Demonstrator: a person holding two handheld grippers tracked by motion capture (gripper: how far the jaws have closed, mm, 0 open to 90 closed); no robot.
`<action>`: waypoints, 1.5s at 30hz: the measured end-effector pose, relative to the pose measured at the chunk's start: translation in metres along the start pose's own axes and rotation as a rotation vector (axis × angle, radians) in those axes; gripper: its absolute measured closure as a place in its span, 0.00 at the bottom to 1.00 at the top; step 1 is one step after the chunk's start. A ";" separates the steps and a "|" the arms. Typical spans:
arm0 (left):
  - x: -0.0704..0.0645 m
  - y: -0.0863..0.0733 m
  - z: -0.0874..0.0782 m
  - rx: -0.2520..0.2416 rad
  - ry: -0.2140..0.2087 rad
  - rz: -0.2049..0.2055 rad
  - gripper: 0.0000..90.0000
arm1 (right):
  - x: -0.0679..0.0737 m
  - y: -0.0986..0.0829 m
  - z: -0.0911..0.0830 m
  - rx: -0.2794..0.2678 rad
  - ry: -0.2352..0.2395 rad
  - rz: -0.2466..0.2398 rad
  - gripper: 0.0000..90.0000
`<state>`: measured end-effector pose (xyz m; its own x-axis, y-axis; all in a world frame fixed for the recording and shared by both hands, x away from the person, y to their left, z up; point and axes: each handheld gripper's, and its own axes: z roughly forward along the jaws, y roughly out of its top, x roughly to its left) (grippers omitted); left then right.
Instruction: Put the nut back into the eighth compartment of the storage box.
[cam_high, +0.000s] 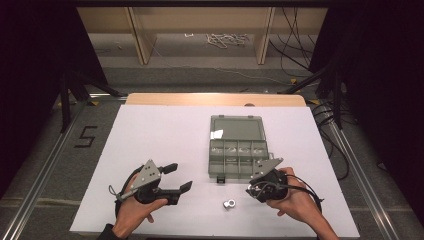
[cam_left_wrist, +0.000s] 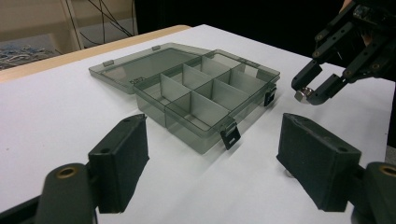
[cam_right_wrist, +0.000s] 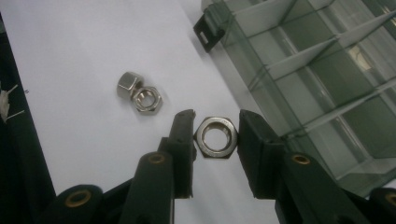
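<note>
Item: clear grey box (cam_high: 237, 150), lid open flat behind it, divided into small compartments, latches hanging at the near edge; it sits right of centre on the white surface (cam_high: 160, 135). Item: right gripper (cam_right_wrist: 215, 140), fingers closed on a steel nut (cam_right_wrist: 215, 136), held by its opposite flats with the bore facing the camera; in the left gripper view the same nut (cam_left_wrist: 301, 94) is seen lifted off the surface just beside the box's near right corner. Item: two more nuts (cam_right_wrist: 139, 92), touching each other, lying on the surface near the box front, between the two hands (cam_high: 229, 203). Item: left gripper (cam_high: 175, 179), fingers wide apart and holding nothing, resting low on the surface left of the box. Step in hand, as judged: carrying the held nut to a compartment. To do it well: keep the grip on the flats square so the nut does not twist out, clear the near wall and the dividers before lowering, release low inside one cell so the nut does not bounce into another. The light box may slide if bumped; the free gripper could steady it.
</note>
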<state>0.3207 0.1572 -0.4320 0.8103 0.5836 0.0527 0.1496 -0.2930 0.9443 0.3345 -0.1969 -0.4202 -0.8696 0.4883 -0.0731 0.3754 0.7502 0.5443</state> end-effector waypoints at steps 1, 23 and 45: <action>0.001 0.000 0.000 0.000 0.002 0.008 0.26 | -0.004 0.001 -0.003 0.002 -0.011 0.008 0.75; 0.002 0.000 -0.001 0.002 0.005 0.019 0.26 | -0.051 0.006 -0.019 0.010 -0.098 0.059 0.75; 0.000 0.000 -0.001 0.002 0.008 0.003 0.26 | -0.075 0.009 0.000 0.060 -0.108 0.090 0.75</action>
<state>0.3206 0.1580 -0.4315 0.8063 0.5886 0.0580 0.1482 -0.2961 0.9436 0.4032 -0.2264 -0.4101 -0.7933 0.5973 -0.1179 0.4712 0.7250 0.5024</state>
